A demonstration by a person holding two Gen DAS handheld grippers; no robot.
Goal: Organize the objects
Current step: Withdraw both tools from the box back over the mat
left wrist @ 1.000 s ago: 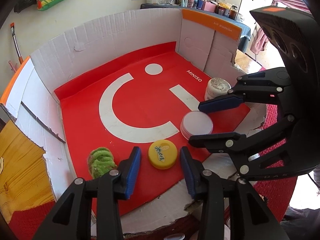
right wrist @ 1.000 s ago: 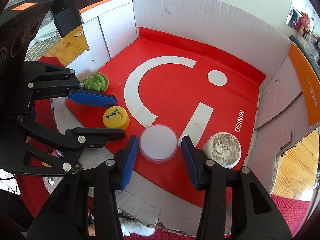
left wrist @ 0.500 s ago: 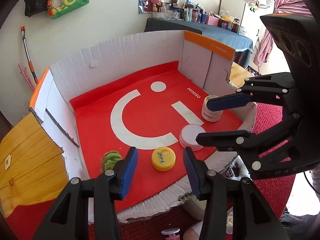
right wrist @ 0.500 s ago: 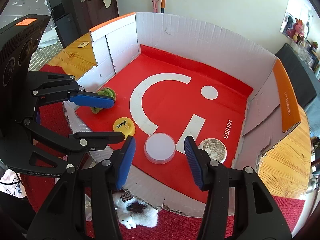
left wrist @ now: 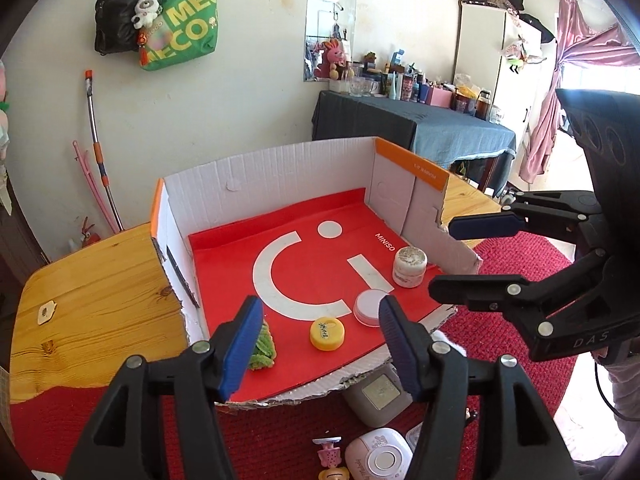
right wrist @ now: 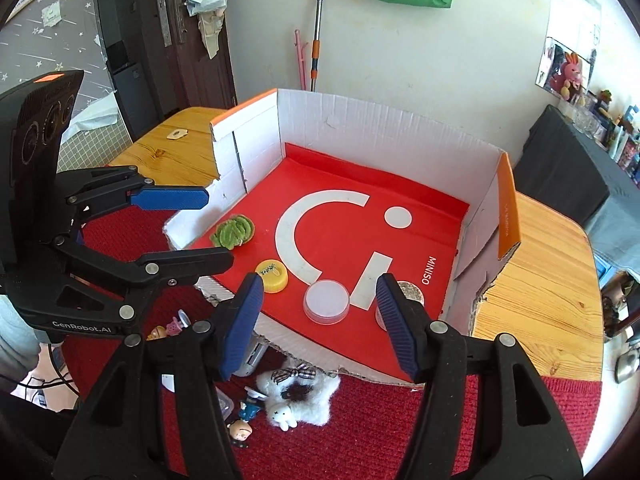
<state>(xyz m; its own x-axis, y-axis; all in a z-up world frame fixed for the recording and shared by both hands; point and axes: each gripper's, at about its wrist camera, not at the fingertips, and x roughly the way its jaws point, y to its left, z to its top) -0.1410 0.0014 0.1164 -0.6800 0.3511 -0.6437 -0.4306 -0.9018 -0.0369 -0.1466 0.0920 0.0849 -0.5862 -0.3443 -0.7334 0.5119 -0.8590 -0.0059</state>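
Note:
An open white cardboard box [left wrist: 280, 176] with a red MINISO liner sits on a wooden table; it also shows in the right wrist view [right wrist: 384, 120]. Near its torn front edge lie a green fuzzy toy [left wrist: 262, 348] [right wrist: 233, 232], a yellow cap [left wrist: 327, 333] [right wrist: 272, 276], a white round lid [left wrist: 370, 307] [right wrist: 326, 301] and a white jar [left wrist: 409, 267] [right wrist: 412, 291]. My left gripper [left wrist: 320, 348] is open and empty, above and in front of the box. My right gripper [right wrist: 318, 320] is open and empty beside it, also seen in the left wrist view [left wrist: 468, 256].
On the red rug [right wrist: 380, 420] in front of the box lie a white plush [right wrist: 298, 396], small figurines [right wrist: 240, 428], a grey device [left wrist: 378, 394] and a white round gadget [left wrist: 380, 458]. The wooden table [left wrist: 92, 304] flanks the box. A dark-clothed table [left wrist: 412, 128] stands behind.
Both grippers have pulled back and up from the box, so the objects look smaller and the rug items have come into view. Both stay open and empty.

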